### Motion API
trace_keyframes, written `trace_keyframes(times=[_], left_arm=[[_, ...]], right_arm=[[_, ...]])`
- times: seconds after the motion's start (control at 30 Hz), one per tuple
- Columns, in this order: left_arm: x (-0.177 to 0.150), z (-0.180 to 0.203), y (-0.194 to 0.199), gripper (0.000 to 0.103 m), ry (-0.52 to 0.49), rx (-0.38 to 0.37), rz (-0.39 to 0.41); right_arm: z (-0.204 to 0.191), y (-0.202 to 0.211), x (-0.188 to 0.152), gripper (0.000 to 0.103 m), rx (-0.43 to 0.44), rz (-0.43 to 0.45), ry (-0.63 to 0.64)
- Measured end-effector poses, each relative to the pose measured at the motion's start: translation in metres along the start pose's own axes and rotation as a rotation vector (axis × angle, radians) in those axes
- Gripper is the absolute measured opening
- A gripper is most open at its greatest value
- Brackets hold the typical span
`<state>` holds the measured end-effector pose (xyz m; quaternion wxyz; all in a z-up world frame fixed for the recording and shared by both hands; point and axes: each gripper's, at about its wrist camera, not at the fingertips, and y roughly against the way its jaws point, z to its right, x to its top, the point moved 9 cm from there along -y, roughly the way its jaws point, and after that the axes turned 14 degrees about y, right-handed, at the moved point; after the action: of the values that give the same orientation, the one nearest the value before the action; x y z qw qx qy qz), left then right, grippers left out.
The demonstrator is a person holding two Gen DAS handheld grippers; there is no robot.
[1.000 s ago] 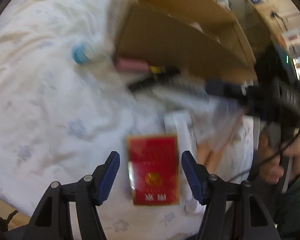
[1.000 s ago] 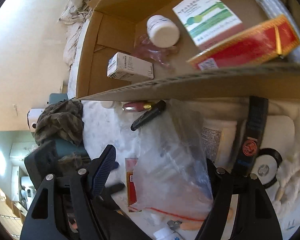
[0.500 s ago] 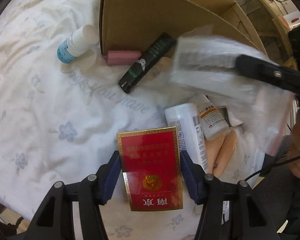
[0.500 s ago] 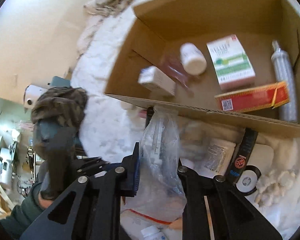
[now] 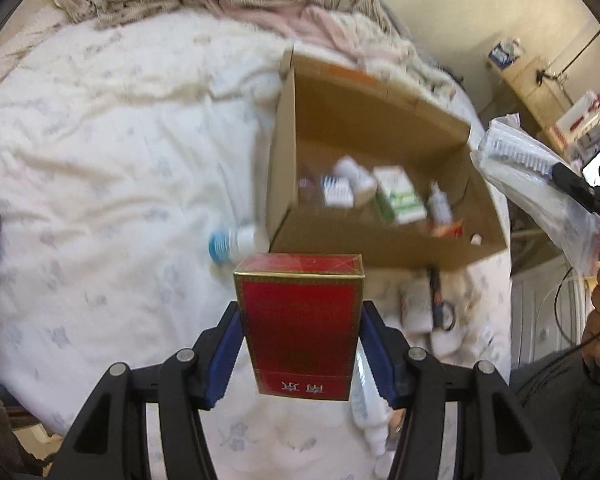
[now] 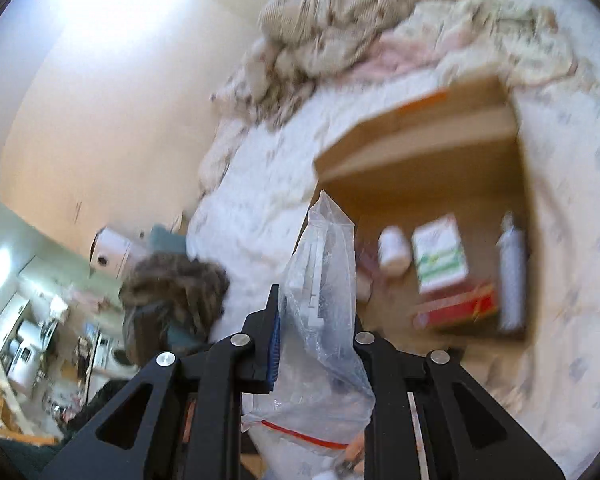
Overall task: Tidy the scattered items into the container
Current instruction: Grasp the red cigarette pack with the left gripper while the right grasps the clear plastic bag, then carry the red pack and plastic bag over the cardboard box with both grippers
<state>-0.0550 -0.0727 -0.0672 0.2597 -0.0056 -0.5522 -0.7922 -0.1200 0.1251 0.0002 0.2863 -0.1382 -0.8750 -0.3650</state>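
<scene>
Red box [image 5: 300,320] feels light and stiff, gripped across its flat sides by my left tool [image 5: 300,350]; my right tool [image 6: 316,344] pinches the limp, slippery plastic bag [image 6: 324,300].

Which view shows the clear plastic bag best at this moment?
The right wrist view: the plastic bag fills the centre, pinched between the right gripper's fingers, red seal strip visible. The left wrist view catches the same bag only at its right edge, smaller.
</scene>
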Motion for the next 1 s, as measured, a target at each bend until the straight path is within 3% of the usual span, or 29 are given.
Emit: trace_keyframes(times=[0.07, 0.2, 0.43, 0.57, 0.63, 0.8, 1.0], left_arm=[[0.009, 0.014, 0.005, 0.058, -0.022, -0.008, 0.021], [0.038, 0.035, 0.013, 0.058, -0.082, -0.008, 0.065], [0.094, 0.080, 0.006, 0.058, -0.155, -0.008, 0.132], [0.116, 0.098, -0.021, 0.058, -0.211, 0.025, 0.151], [0.119, 0.098, -0.038, 0.058, -0.221, 0.046, 0.163], [0.112, 0.093, -0.074, 0.058, -0.222, 0.061, 0.096], [0.111, 0.092, -0.083, 0.058, -0.275, 0.101, 0.106]], right_arm=[[0.013, 0.012, 0.019, 0.019, -0.013, 0.042, -0.027], [0.030, 0.009, 0.038, 0.019, -0.071, 0.041, -0.020], [0.068, -0.022, 0.017, 0.019, -0.149, -0.013, -0.076], [0.077, -0.031, 0.014, 0.019, -0.184, -0.041, -0.053], [0.082, -0.033, 0.012, 0.019, -0.199, -0.048, -0.059], [0.090, -0.040, 0.010, 0.019, -0.209, -0.063, -0.072], [0.091, -0.057, 0.008, 0.019, -0.220, -0.096, -0.076]])
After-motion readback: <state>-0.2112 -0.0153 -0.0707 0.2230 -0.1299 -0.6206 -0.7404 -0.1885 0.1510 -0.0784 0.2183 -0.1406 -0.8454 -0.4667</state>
